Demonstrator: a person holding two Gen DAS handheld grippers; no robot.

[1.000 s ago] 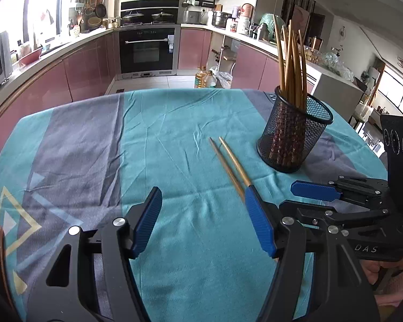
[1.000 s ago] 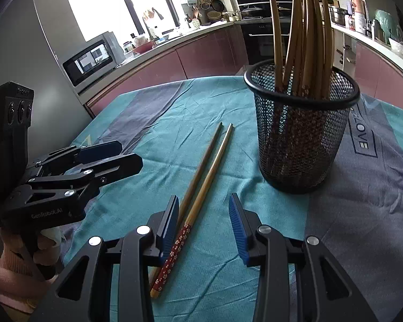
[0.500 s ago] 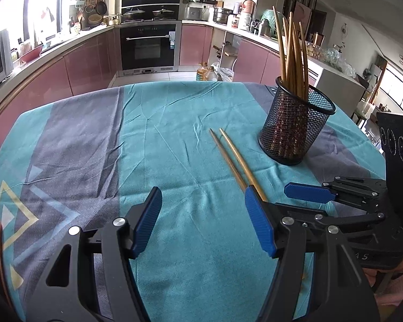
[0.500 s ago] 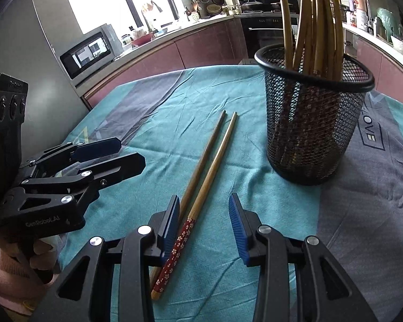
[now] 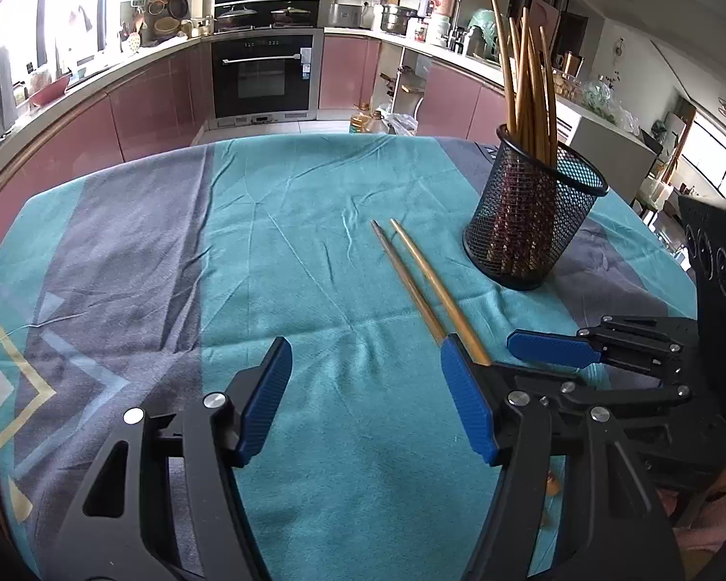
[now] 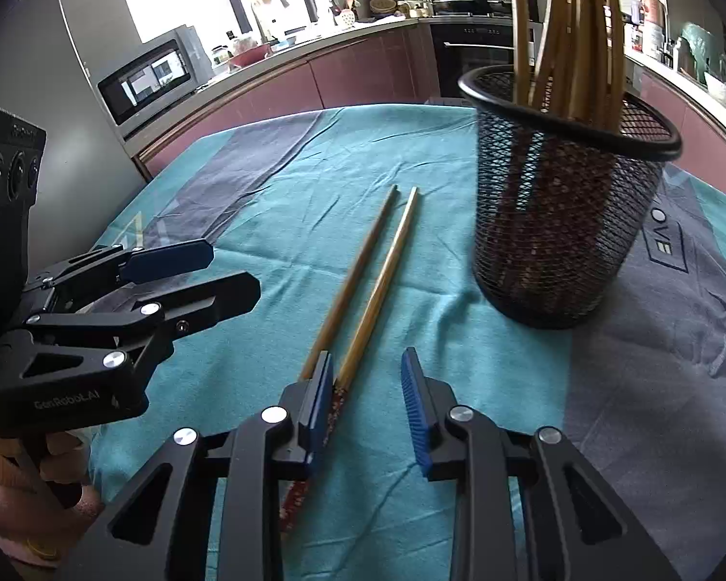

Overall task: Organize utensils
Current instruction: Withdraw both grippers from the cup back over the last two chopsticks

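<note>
Two wooden chopsticks (image 6: pixel 380 281) (image 5: pixel 438 290) lie side by side on the teal tablecloth, their red patterned ends towards me. My right gripper (image 6: pixel 368 387) sits low over those ends and its jaws are closing. The right-hand chopstick runs between them beside the left pad (image 6: pixel 322 399); the other stick (image 6: pixel 352 281) passes under that finger. The pads have no grip on either stick. My left gripper (image 5: pixel 365 387) hovers open over bare cloth, just left of the sticks, with nothing between its fingers. A black mesh holder (image 5: pixel 532 222) (image 6: pixel 556 222) stands upright with several chopsticks in it.
The table (image 5: pixel 145 252) carries a teal and grey cloth. In the right wrist view the left gripper (image 6: pixel 169 266) is at the left, held by a hand (image 6: pixel 5 498). Kitchen counters, an oven (image 5: pixel 266 77) and a microwave (image 6: pixel 145 80) lie beyond the table.
The right gripper's jaws have narrowed around the chopsticks' patterned ends, and its view has swung a little so the holder sits further right. The left gripper has hardly moved.
</note>
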